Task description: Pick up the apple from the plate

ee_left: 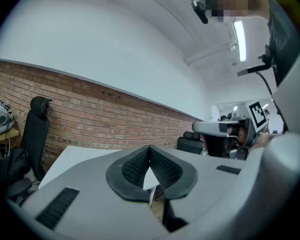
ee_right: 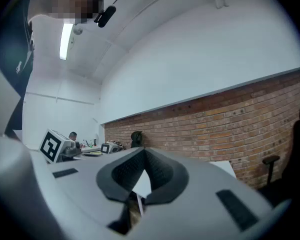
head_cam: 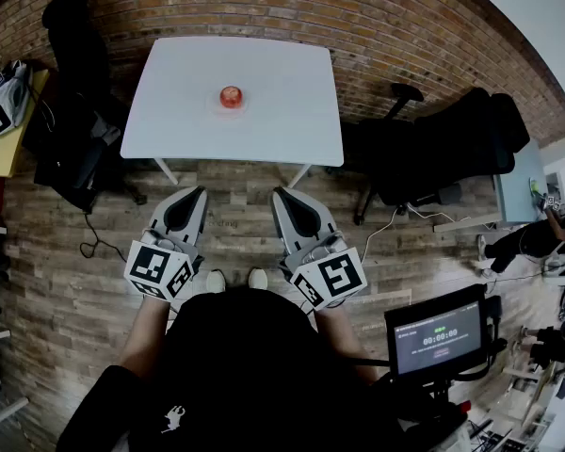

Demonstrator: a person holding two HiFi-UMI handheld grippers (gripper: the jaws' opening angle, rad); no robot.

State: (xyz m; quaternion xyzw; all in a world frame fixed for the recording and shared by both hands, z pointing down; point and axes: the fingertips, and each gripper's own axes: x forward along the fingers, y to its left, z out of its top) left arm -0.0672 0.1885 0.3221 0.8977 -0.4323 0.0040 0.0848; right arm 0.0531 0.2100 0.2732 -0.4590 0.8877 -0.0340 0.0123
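Observation:
A red apple sits on a small white plate near the middle of a white table against the brick wall. Both grippers are held level in front of the person, well short of the table. My left gripper is shut with nothing in it, its jaws meeting at the tips. My right gripper is also shut and empty. In the left gripper view the joined jaws cover most of the table; only a corner of the table shows. The right gripper view shows its shut jaws the same way.
A black office chair stands right of the table, and a dark chair with bags to its left. Cables lie on the wooden floor. A screen on a stand is at the lower right.

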